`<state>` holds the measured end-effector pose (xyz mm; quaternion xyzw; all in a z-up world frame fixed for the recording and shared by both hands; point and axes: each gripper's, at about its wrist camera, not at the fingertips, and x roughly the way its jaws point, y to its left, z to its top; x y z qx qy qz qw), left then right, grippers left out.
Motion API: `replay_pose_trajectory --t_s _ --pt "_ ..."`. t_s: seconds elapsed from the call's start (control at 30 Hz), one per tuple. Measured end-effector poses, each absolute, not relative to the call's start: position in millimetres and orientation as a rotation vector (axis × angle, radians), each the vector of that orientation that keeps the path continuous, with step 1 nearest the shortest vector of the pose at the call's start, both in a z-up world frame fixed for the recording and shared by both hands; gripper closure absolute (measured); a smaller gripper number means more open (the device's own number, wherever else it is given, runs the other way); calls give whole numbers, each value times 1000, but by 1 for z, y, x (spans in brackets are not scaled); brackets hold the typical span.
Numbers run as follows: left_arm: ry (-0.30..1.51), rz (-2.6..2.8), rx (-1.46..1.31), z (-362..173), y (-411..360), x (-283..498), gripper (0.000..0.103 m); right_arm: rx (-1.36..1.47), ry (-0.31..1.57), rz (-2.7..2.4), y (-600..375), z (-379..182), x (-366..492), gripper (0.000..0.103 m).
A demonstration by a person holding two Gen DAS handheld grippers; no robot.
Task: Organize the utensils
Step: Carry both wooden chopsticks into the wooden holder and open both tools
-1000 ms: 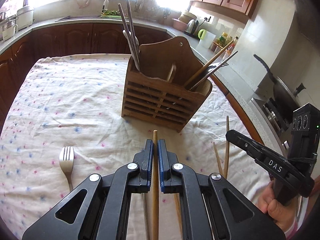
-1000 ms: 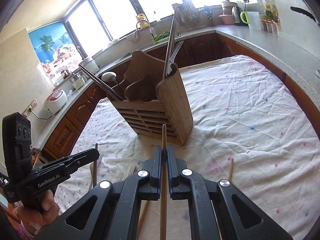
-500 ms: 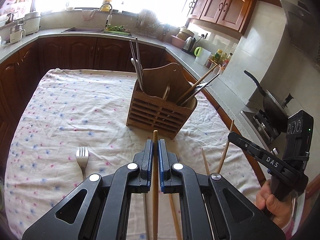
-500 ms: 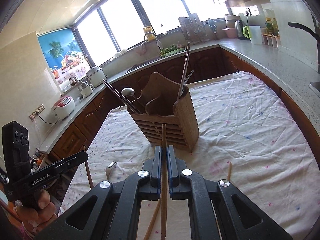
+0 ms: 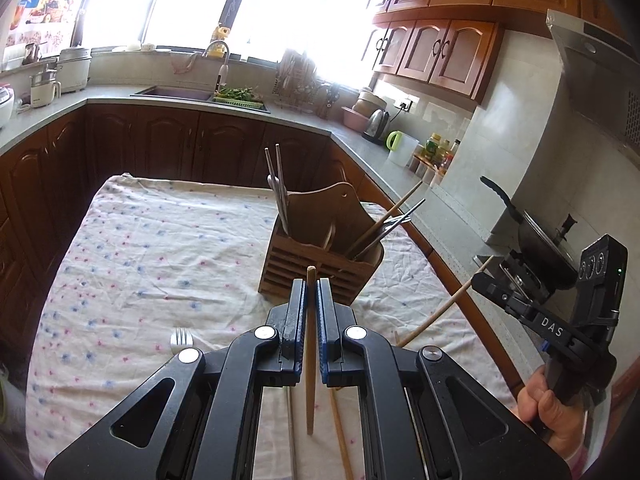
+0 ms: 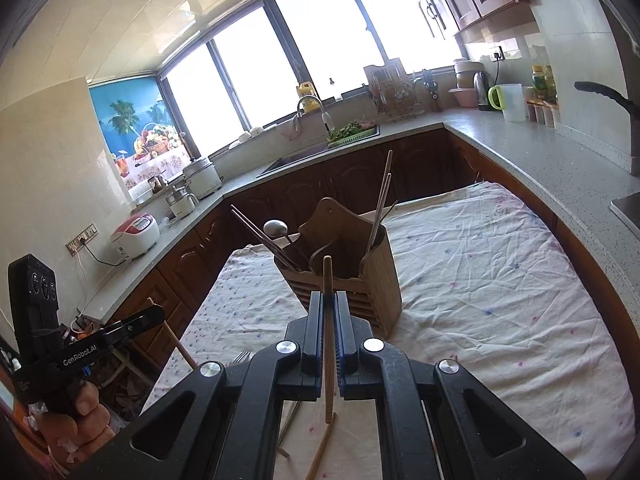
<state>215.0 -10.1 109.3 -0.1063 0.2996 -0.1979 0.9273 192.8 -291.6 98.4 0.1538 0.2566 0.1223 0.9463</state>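
I have a wooden chopstick clamped in each tool: the left gripper (image 5: 311, 296) pinches one chopstick (image 5: 310, 344), and the right gripper (image 6: 328, 312) grips another chopstick (image 6: 328, 332), both held above the floral tablecloth (image 5: 140, 248). I judge this the carry step. Next I must bring each tip over the wooden utensil holder (image 5: 320, 272), standing far of both tools, and drop it into a compartment beside the sticks already there. A fork (image 5: 181, 338) lies near left. The tools read "DAS" and "GenRobot.AI".
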Motion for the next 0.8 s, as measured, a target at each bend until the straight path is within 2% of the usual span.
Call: replay_pose_trajectory --t_s 0.4,0.8 --pt "522 -397 -227 147 -12 236 99 303 438 235 -301 133 213 98" --pt "359 -374 -220 209 -23 276 99 258 326 217 -302 185 251 98"
